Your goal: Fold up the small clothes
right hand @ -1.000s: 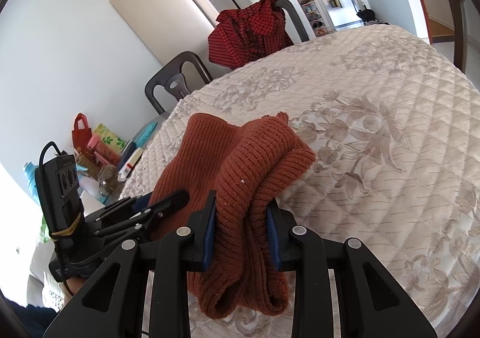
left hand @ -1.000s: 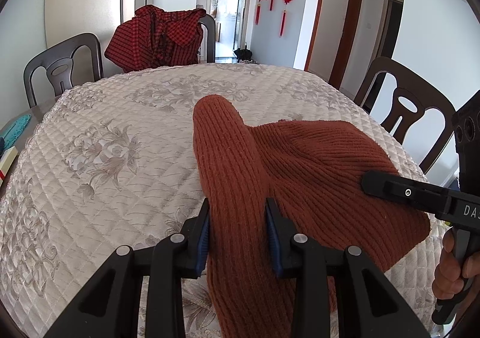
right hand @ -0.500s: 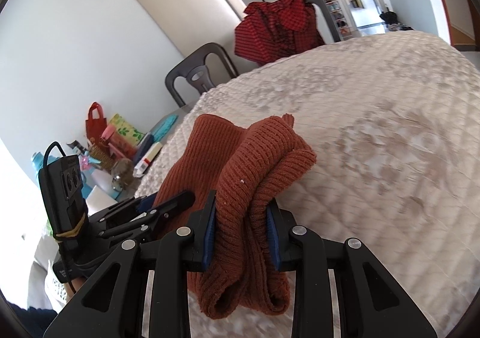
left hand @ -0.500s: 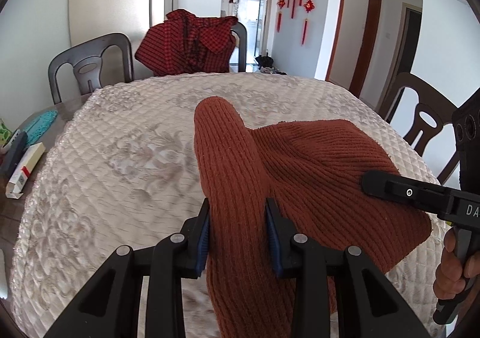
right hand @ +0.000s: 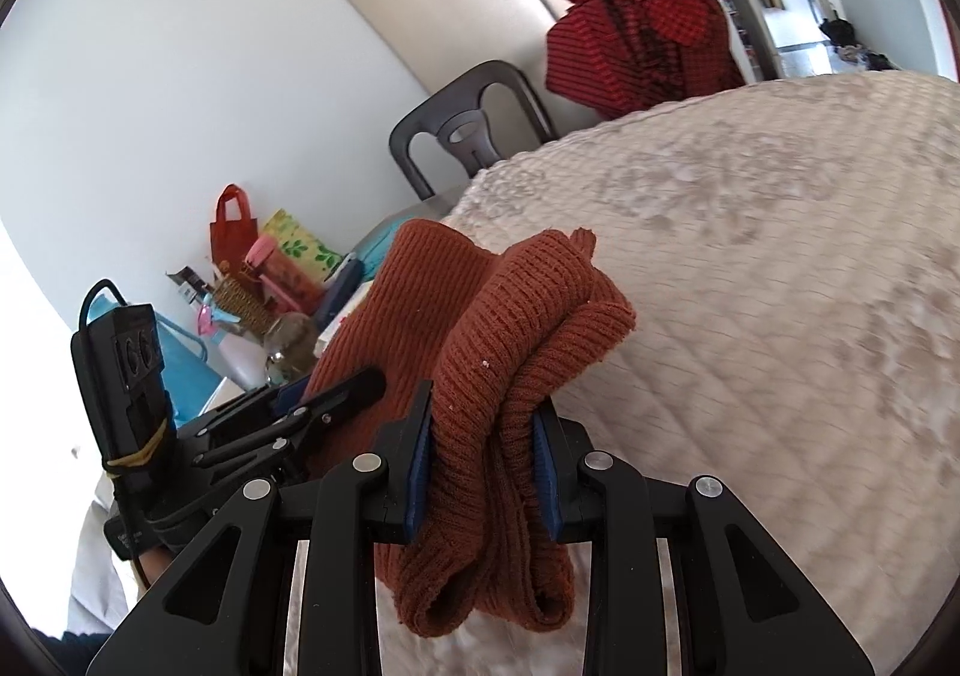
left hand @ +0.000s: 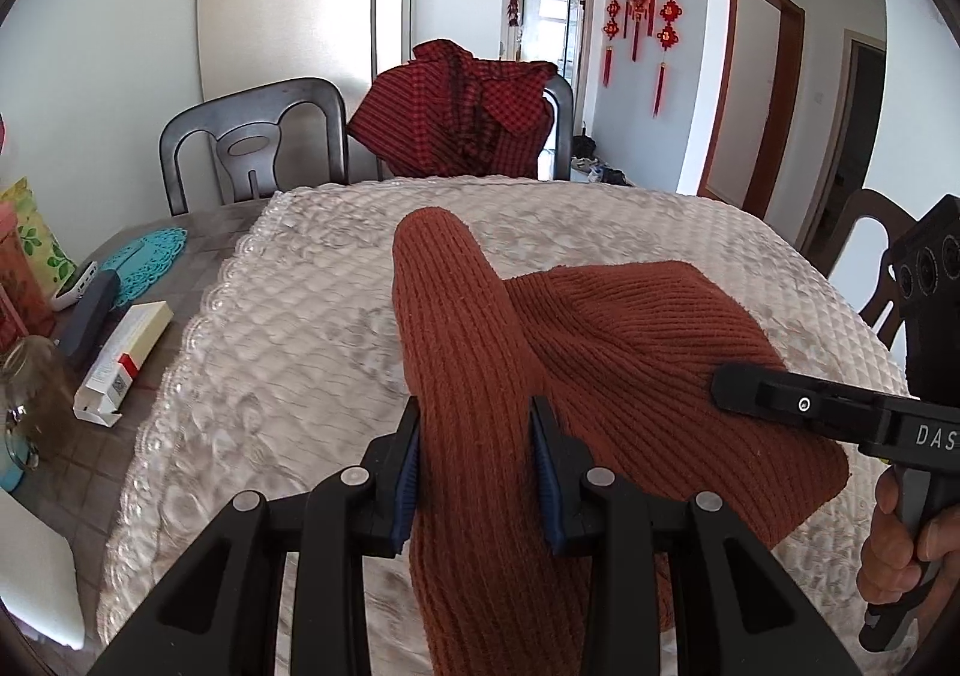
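Gripping rust knit garment (left hand: 600,352), both hand-held grippers clamped

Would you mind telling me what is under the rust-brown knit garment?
Under the knit garment lies the quilted table cover, visible all around it. Whatever sits directly beneath the fabric is hidden. Both grippers, left and right, clamp it.

Each fisheye camera rides close behind its own fingers, looking forward and down over the cream quilted tablecloth (left hand: 288,340). Both views share the rust ribbed knit garment (left hand: 600,352) and the red checked cloth on the far chair (right hand: 636,46).
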`<state>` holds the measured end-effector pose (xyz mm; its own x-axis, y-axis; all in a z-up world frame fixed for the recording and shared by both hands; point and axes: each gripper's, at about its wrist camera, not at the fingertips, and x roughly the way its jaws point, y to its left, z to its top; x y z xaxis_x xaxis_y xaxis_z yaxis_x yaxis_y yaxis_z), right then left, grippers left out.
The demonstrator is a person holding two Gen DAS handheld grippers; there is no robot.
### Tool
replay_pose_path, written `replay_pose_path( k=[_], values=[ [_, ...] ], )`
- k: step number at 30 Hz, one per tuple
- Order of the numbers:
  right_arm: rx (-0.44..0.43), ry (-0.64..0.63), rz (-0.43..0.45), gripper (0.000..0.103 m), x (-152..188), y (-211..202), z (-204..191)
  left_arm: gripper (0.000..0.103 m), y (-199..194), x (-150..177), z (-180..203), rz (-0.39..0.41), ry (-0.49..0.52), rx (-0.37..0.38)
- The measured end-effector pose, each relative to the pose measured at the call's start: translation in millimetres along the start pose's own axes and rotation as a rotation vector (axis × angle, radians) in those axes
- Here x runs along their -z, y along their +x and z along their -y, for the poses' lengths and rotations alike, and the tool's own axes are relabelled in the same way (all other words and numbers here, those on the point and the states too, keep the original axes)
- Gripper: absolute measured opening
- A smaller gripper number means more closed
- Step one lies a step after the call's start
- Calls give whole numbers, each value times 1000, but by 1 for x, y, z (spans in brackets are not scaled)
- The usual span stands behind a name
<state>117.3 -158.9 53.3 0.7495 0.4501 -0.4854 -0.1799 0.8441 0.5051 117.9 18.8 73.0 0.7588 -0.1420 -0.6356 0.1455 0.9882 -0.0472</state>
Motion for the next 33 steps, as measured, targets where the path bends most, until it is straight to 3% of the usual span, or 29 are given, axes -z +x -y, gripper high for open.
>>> replay_pose_path(
  k=[5,9,13,18,22,24,27,31,33],
  values=[
    [-17,-3,3,30,-8,30,-3,35,19,-5,-28,5,-7,6],
    [3,33,-10,30,-6,51,8,35,48,3,-46,-48,-38,-3],
    [51,93,-81,34,3,69,24,39,57,14,-52,-68,-59,-5],
    [73,76,-88,35,8,54,23,39,37,13,-50,-45,-66,-34],
    [140,19,15,35,3,29,13,39,20,6,-49,9,-84,-31],
    [157,-17,26,34,-5,29,7,39,23,1,-48,17,-81,-25],
    [189,-80,-10,24,-16,49,-3,39,41,-3,-43,-22,-67,-19],
    [247,-95,-109,24,-12,83,11,40,67,7,-46,-79,-65,-56],
    [234,-98,-102,24,-11,81,13,40,62,9,-46,-77,-72,-52]
  ],
)
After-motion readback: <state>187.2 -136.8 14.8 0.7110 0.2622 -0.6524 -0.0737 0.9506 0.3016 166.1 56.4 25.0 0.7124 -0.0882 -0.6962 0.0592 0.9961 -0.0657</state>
